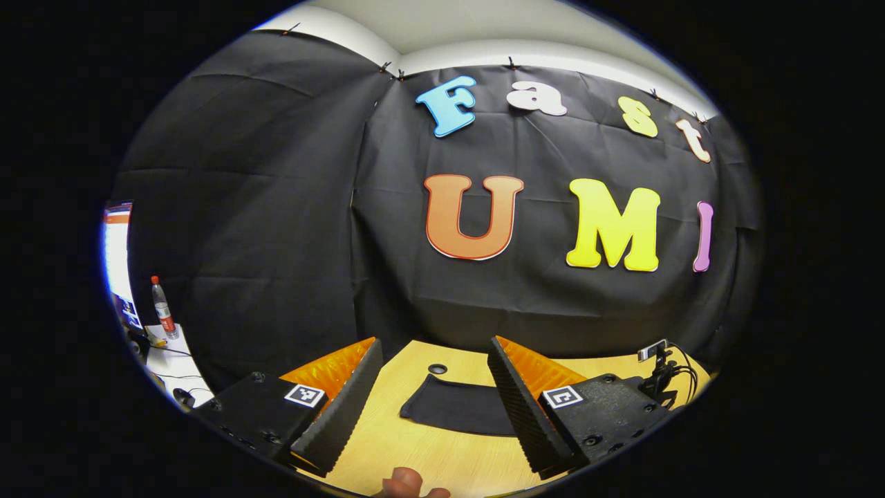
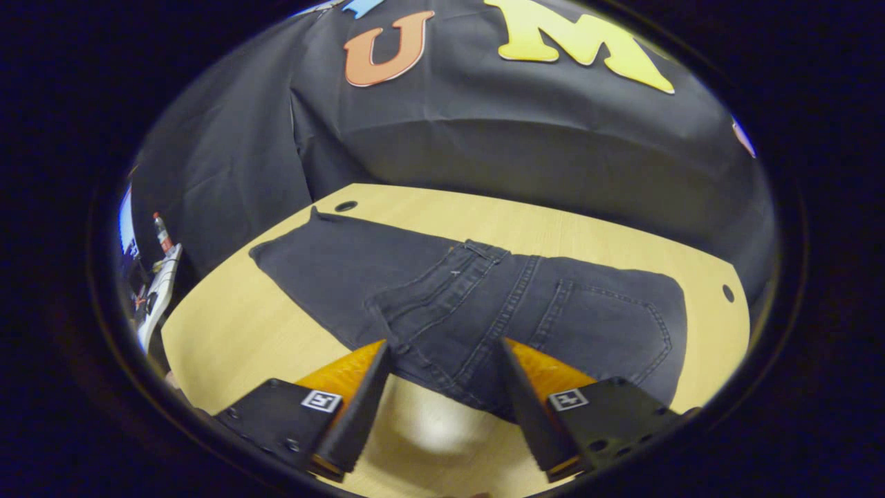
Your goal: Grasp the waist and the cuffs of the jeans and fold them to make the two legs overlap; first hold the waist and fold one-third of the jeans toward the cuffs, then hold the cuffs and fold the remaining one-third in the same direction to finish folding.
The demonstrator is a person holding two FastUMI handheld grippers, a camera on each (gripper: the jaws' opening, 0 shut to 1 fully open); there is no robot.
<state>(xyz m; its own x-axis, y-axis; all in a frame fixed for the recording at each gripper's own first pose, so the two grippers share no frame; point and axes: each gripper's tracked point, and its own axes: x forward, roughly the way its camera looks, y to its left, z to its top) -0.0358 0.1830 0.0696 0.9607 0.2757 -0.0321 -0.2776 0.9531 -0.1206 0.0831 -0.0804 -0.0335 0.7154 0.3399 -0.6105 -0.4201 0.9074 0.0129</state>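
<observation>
The dark jeans [image 2: 484, 297] lie flat on the wooden table [image 2: 228, 332] with the back pockets up, and a leg runs off to the far left. In the right gripper view my right gripper [image 2: 446, 353] is open just above the near edge of the seat, one finger on each side of that edge, holding nothing. In the left gripper view my left gripper [image 1: 434, 346] is open above the table [image 1: 415, 449]. One dark end of the jeans [image 1: 456, 408] lies flat ahead between its fingers, a short way off.
Round holes [image 2: 346, 206] pierce the tabletop near its far edge. A plastic bottle [image 1: 164, 308] stands on a white side table at the left. A small camera on a stand [image 1: 660, 366] sits at the table's right. A fingertip [image 1: 408, 484] shows at the bottom.
</observation>
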